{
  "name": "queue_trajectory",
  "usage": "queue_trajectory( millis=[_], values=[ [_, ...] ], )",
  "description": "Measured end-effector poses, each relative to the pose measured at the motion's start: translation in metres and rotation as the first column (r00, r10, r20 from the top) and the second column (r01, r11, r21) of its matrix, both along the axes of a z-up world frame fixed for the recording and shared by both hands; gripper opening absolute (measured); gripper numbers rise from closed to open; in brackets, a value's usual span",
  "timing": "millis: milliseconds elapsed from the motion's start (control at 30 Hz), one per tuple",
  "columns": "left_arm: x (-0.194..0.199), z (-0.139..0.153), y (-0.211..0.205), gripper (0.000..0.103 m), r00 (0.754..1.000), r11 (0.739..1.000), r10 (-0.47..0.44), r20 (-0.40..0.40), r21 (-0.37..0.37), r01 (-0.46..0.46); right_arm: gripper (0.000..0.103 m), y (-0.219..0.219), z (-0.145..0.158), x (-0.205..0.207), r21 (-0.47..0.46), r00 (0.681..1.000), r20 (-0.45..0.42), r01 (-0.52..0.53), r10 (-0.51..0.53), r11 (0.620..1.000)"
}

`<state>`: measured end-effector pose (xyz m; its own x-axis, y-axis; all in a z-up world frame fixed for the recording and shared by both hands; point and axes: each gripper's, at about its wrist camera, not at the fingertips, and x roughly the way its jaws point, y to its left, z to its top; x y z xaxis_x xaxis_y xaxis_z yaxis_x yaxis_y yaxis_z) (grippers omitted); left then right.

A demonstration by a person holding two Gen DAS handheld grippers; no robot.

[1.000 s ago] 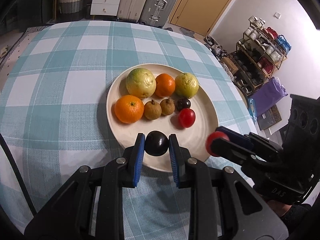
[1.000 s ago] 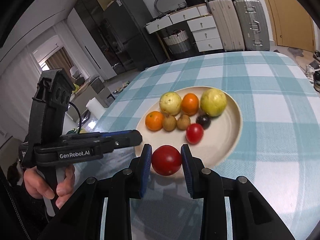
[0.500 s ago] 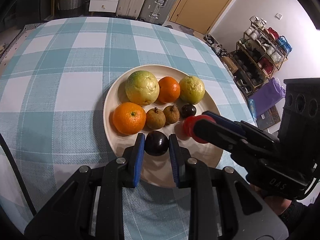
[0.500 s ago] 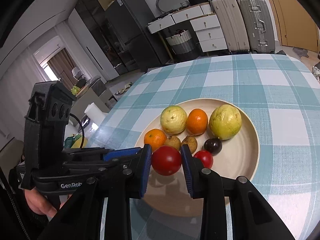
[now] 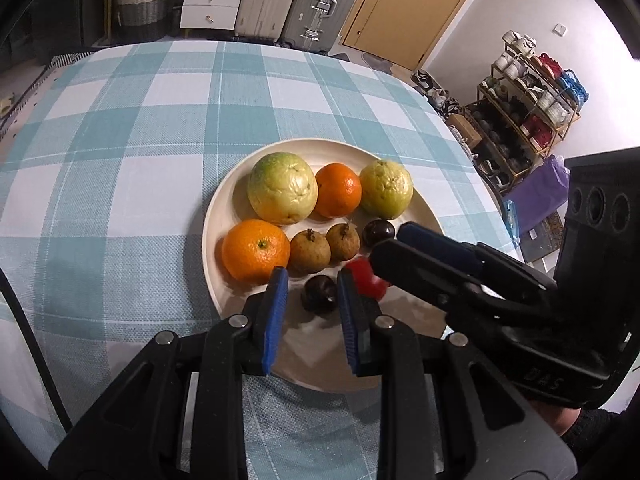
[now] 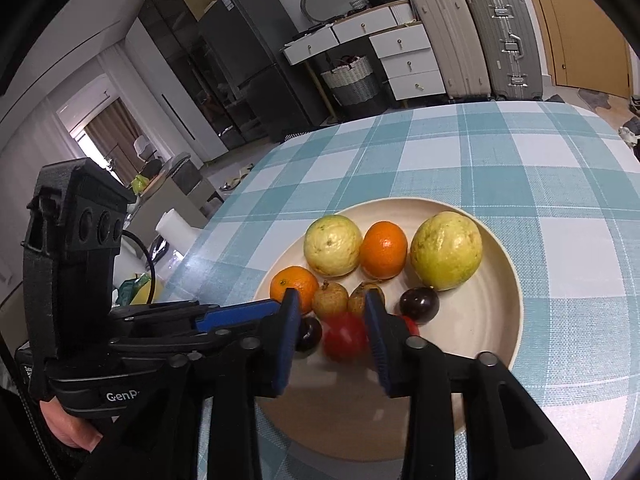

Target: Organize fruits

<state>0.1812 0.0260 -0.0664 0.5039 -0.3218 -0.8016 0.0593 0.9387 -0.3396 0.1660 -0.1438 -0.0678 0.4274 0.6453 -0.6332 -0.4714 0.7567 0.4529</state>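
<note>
A cream plate point(image 5: 320, 368) point(image 6: 496, 320) on the checked tablecloth holds two guavas, two oranges, two brown longans, dark plums and red tomatoes. My left gripper point(image 5: 311, 294) is open around a dark plum point(image 5: 319, 299) that rests on the plate, clear of both pads. My right gripper point(image 6: 331, 330) is open around a red tomato point(image 6: 345, 336) that looks blurred between the pads. A second tomato point(image 6: 410, 325) peeks out behind the right finger. In the left wrist view the right gripper point(image 5: 372, 276) reaches in from the right over the red tomato point(image 5: 366, 282).
The teal and white checked tablecloth point(image 5: 120, 160) covers the table around the plate. Suitcases point(image 6: 480, 40), white drawers and a wicker basket stand beyond the far edge. A shoe rack point(image 5: 520, 120) stands to the right. A hand holds the left gripper body point(image 6: 72, 280).
Both grippers moved forward over the plate and opened. The dark plum left the left gripper and lies on the plate. The red tomato left the right gripper's grasp.
</note>
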Motion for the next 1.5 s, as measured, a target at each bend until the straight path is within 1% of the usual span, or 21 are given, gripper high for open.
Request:
queue_trajectory(
  millis=[100, 200, 233, 300, 367, 467, 600, 667, 700, 767, 867, 1033, 1100, 1167, 1233, 1333, 1400, 1467, 1500],
  values=[
    [-0.001, 0.002, 0.001, 0.022, 1.000, 1.000, 0.016, 0.001, 0.021, -0.016, 0.049, -0.008, 0.005, -0.002, 0.034, 1.000, 0.017, 0.017, -0.018, 0.999],
    [-0.006, 0.007, -0.002, 0.025, 0.999, 0.994, 0.043, 0.026, 0.095, -0.046, 0.052, -0.012, 0.010, -0.003, 0.031, 0.999, 0.030, 0.034, -0.035, 0.999],
    [-0.008, 0.009, -0.004, 0.026, 0.999, 0.994, 0.041, 0.036, 0.104, -0.044, 0.054, -0.014, 0.011, -0.003, 0.028, 0.998, 0.031, 0.048, -0.049, 0.998],
    [-0.011, 0.014, -0.007, 0.030, 0.998, 0.992, 0.037, 0.051, 0.116, -0.043, 0.066, -0.021, 0.012, -0.004, 0.039, 0.997, 0.029, 0.075, -0.076, 0.996],
    [-0.015, 0.019, -0.009, 0.033, 0.997, 0.992, 0.034, 0.068, 0.122, -0.042, 0.067, -0.027, 0.014, -0.005, 0.052, 0.994, 0.036, 0.099, -0.101, 0.994],
    [-0.019, 0.025, -0.012, 0.033, 0.997, 0.992, 0.030, 0.077, 0.122, -0.040, 0.069, -0.033, 0.020, -0.008, 0.047, 0.991, 0.046, 0.120, -0.122, 0.992],
    [-0.025, 0.033, -0.013, 0.033, 0.995, 0.990, 0.030, 0.093, 0.132, -0.042, 0.076, -0.042, 0.028, -0.015, 0.052, 0.986, 0.068, 0.150, -0.153, 0.987],
    [-0.028, 0.038, -0.012, 0.034, 0.994, 0.990, 0.036, 0.103, 0.134, -0.050, 0.078, -0.046, 0.031, -0.019, 0.055, 0.984, 0.076, 0.159, -0.163, 0.986],
    [-0.031, 0.041, -0.011, 0.034, 0.993, 0.989, 0.042, 0.109, 0.135, -0.056, 0.078, -0.048, 0.033, -0.022, 0.054, 0.982, 0.083, 0.164, -0.168, 0.985],
    [-0.036, 0.045, -0.009, 0.038, 0.991, 0.988, 0.054, 0.124, 0.138, -0.071, 0.080, -0.050, 0.036, -0.027, 0.054, 0.981, 0.091, 0.169, -0.174, 0.984],
    [-0.047, 0.052, -0.005, 0.039, 0.983, 0.982, 0.093, 0.159, 0.151, -0.117, 0.085, -0.053, 0.041, -0.036, 0.060, 0.976, 0.108, 0.181, -0.186, 0.982],
    [-0.064, 0.064, 0.000, 0.040, 0.967, 0.977, 0.130, 0.218, 0.139, -0.162, 0.090, -0.055, 0.050, -0.050, 0.068, 0.968, 0.158, 0.185, -0.193, 0.980],
    [-0.071, 0.069, 0.002, 0.046, 0.959, 0.973, 0.145, 0.245, 0.140, -0.183, 0.092, -0.055, 0.052, -0.055, 0.072, 0.967, 0.171, 0.180, -0.190, 0.981],
    [-0.077, 0.073, 0.004, 0.065, 0.949, 0.968, 0.159, 0.274, 0.144, -0.204, 0.096, -0.056, 0.054, -0.061, 0.070, 0.963, 0.188, 0.185, -0.195, 0.980],
    [-0.084, 0.077, 0.006, 0.069, 0.938, 0.961, 0.177, 0.298, 0.152, -0.229, 0.098, -0.057, 0.057, -0.068, 0.071, 0.958, 0.207, 0.187, -0.198, 0.980],
    [-0.093, 0.081, 0.008, 0.069, 0.930, 0.959, 0.184, 0.319, 0.150, -0.241, 0.099, -0.058, 0.061, -0.078, 0.065, 0.951, 0.239, 0.186, -0.196, 0.980],
    [-0.101, 0.083, 0.011, 0.072, 0.920, 0.960, 0.187, 0.345, 0.134, -0.246, 0.101, -0.058, 0.063, -0.084, 0.056, 0.943, 0.264, 0.193, -0.201, 0.980],
    [-0.107, 0.085, 0.012, 0.082, 0.911, 0.956, 0.196, 0.362, 0.135, -0.260, 0.102, -0.059, 0.065, -0.091, 0.054, 0.935, 0.285, 0.202, -0.209, 0.978],
    [-0.111, 0.086, 0.013, 0.082, 0.905, 0.954, 0.200, 0.376, 0.137, -0.268, 0.102, -0.060, 0.065, -0.094, 0.054, 0.932, 0.294, 0.205, -0.212, 0.977]
  ],
)
